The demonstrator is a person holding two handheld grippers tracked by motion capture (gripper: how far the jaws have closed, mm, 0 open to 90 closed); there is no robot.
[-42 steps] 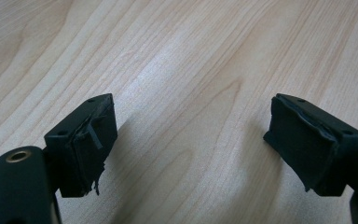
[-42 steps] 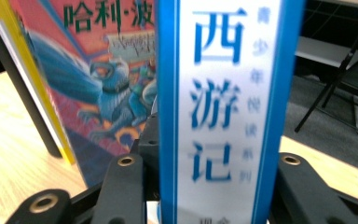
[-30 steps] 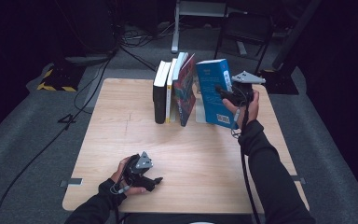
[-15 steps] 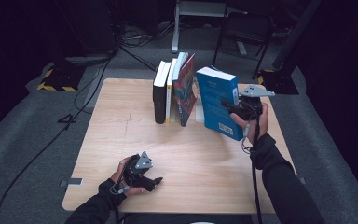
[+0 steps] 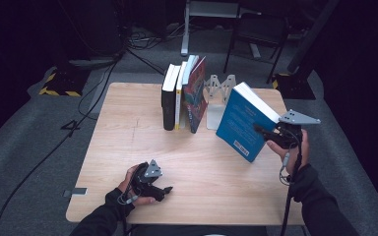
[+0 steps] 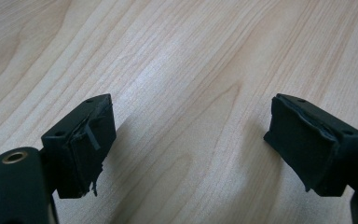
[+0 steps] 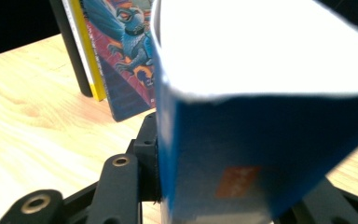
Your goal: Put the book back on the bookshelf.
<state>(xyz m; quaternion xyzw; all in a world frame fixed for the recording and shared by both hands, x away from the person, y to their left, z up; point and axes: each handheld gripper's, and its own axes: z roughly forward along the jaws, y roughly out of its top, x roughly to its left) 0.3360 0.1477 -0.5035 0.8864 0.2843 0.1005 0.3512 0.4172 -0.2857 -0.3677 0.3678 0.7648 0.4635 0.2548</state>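
Wooden table (image 5: 128, 137), books (image 5: 183, 96), bookend (image 5: 215, 98)

Five books (image 5: 184, 98), two tools (image 5: 150, 178), one bookend (image 5: 219, 88)

Blue book (image 7: 261, 140) blurs up close, hiding the far jaw; the book row (image 7: 107, 51) is cropped on top.

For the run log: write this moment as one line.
right gripper: shut on blue book, lifted, tilted | left gripper: open, on table
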